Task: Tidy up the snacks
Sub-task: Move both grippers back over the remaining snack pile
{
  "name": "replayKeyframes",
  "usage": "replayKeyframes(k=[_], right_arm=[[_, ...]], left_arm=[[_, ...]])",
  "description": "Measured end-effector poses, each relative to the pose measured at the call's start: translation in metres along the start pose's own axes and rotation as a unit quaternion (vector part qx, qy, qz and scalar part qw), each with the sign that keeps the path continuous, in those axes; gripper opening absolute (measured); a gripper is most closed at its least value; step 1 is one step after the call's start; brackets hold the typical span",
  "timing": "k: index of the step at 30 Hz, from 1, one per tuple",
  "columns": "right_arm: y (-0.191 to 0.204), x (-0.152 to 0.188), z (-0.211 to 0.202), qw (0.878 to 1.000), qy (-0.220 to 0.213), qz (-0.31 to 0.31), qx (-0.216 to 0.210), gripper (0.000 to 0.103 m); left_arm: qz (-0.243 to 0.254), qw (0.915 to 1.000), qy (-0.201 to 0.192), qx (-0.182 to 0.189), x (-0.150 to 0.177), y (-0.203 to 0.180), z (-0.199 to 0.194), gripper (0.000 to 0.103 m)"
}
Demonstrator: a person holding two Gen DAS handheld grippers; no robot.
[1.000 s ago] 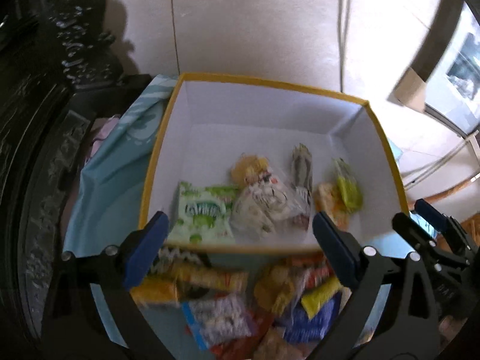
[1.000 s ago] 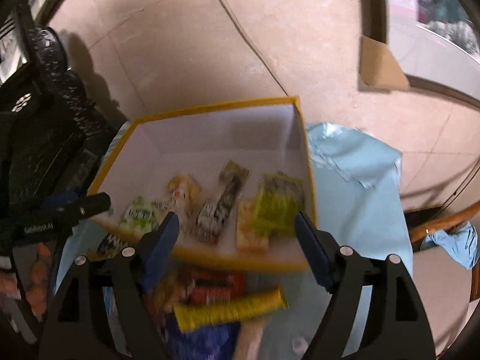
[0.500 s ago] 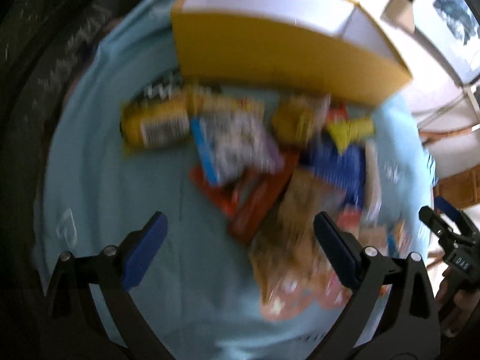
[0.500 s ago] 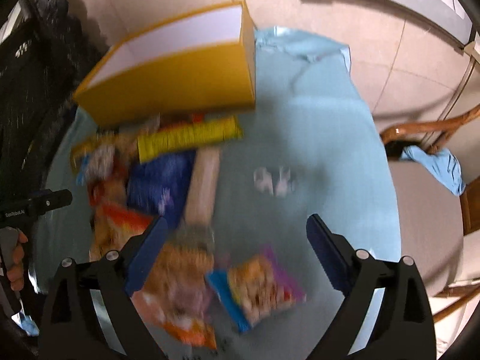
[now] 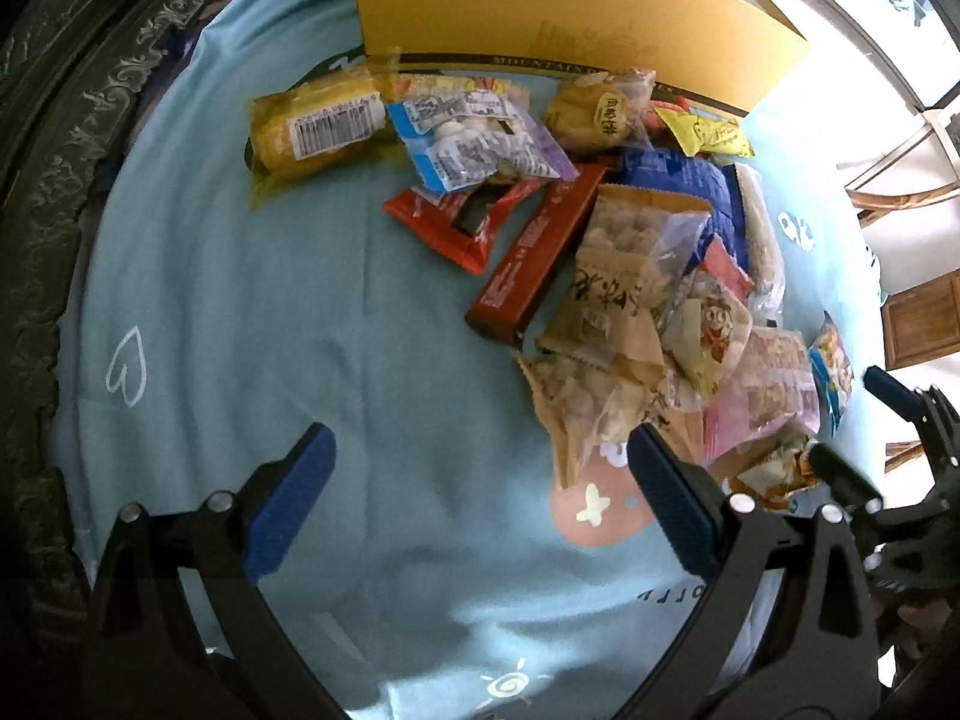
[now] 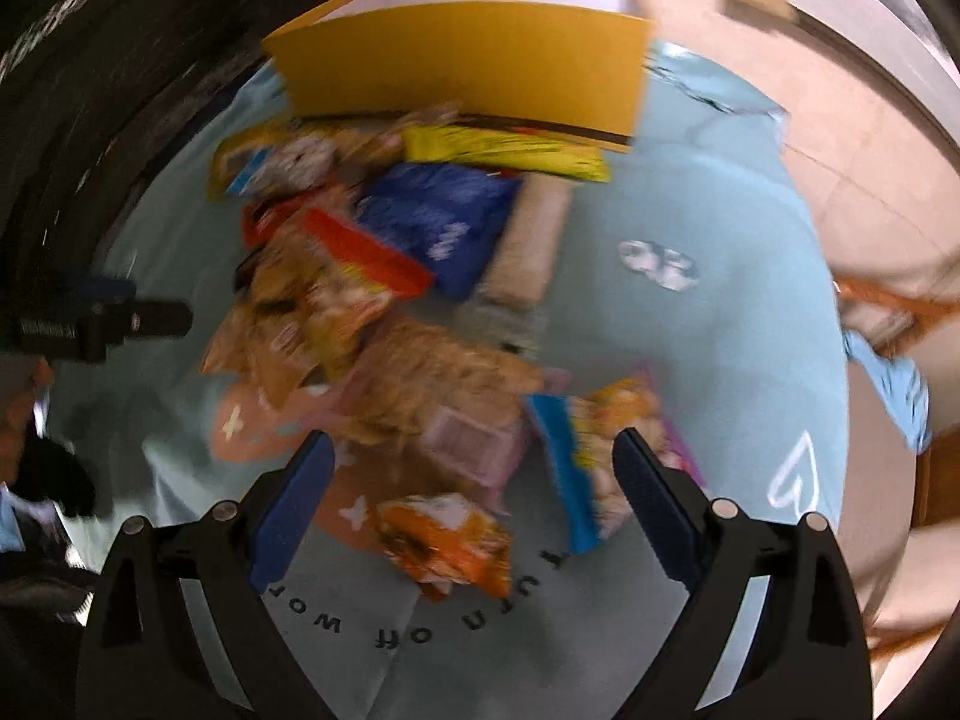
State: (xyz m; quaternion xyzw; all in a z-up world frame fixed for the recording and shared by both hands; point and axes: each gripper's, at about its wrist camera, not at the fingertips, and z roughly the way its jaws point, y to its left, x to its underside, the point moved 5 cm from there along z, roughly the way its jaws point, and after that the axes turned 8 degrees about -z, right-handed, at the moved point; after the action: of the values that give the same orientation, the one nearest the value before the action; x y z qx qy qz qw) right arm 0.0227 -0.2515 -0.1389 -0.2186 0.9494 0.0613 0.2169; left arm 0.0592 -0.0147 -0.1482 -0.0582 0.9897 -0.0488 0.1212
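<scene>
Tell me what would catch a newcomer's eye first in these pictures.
A jumbled heap of snacks sprawls across the pale blue cloth, right in front of a tall yellow box at the far edge. Nearer, the open left claw hangs over bare cloth, while the open right claw hovers above an orange packet.

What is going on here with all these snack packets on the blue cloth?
A person holding a gripper in each hand is sorting snacks. Both the left gripper and the right gripper hang open and empty over a heap of loose snack packets on the light blue tablecloth. The yellow cardboard box stands behind the heap. An orange foil packet lies between the right gripper's jaws, not gripped.
</scene>
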Motion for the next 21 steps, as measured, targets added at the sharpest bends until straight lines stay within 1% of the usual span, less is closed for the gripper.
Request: replayKeyframes(k=[2, 4, 5, 6, 8, 10, 11, 12, 14, 15, 16, 19, 21], right_arm=[[0.010, -0.004, 0.014, 0.999, 0.016, -0.041, 0.016, 0.094], [0.013, -0.005, 0.029, 0.997, 0.030, -0.065, 0.026, 0.094], [0.012, -0.006, 0.040, 0.996, 0.044, -0.075, 0.035, 0.095], [0.011, -0.007, 0.050, 0.994, 0.055, -0.079, 0.042, 0.098], [0.010, -0.010, 0.063, 0.993, 0.065, -0.084, 0.049, 0.098], [0.012, -0.015, 0.070, 0.994, 0.057, -0.083, 0.032, 0.101], [0.010, -0.018, 0.074, 0.996, 0.058, -0.072, 0.018, 0.101], [0.007, -0.020, 0.075, 0.996, 0.066, -0.062, 0.009, 0.098], [0.006, -0.024, 0.069, 0.996, 0.067, -0.066, 0.005, 0.076], [0.003, -0.026, 0.064, 0.996, 0.070, -0.058, -0.003, 0.057], [0.000, -0.027, 0.061, 0.996, 0.071, -0.045, -0.013, 0.050], [-0.011, -0.025, 0.050, 0.997, 0.070, -0.015, -0.028, 0.047], [-0.022, -0.025, 0.040, 0.996, 0.060, 0.028, -0.056, 0.044]], left_arm=[[0.000, 1.0000, -0.003, -0.003, 0.003, 0.000, -0.002, 0.099], [-0.003, 1.0000, -0.001, -0.007, 0.004, 0.004, -0.002, 0.099], [-0.005, 0.9999, 0.000, -0.009, 0.001, 0.006, -0.002, 0.099], [-0.009, 0.9999, 0.001, -0.011, 0.003, 0.009, -0.002, 0.099], [-0.014, 0.9998, 0.004, -0.015, 0.001, 0.015, 0.000, 0.099], [-0.020, 0.9996, 0.006, -0.021, 0.000, 0.022, 0.002, 0.099], [-0.023, 0.9995, 0.008, -0.022, 0.000, 0.025, 0.003, 0.099], [-0.027, 0.9993, 0.009, -0.023, 0.000, 0.028, 0.003, 0.099], [-0.036, 0.9990, 0.008, -0.023, -0.003, 0.034, 0.003, 0.099], [-0.043, 0.9988, 0.006, -0.022, -0.007, 0.038, 0.003, 0.099], [-0.048, 0.9986, 0.004, -0.022, -0.009, 0.040, 0.002, 0.099], [-0.063, 0.9979, -0.011, -0.012, -0.027, 0.043, -0.002, 0.099], [-0.071, 0.9973, -0.018, -0.005, -0.040, 0.041, -0.004, 0.099]])
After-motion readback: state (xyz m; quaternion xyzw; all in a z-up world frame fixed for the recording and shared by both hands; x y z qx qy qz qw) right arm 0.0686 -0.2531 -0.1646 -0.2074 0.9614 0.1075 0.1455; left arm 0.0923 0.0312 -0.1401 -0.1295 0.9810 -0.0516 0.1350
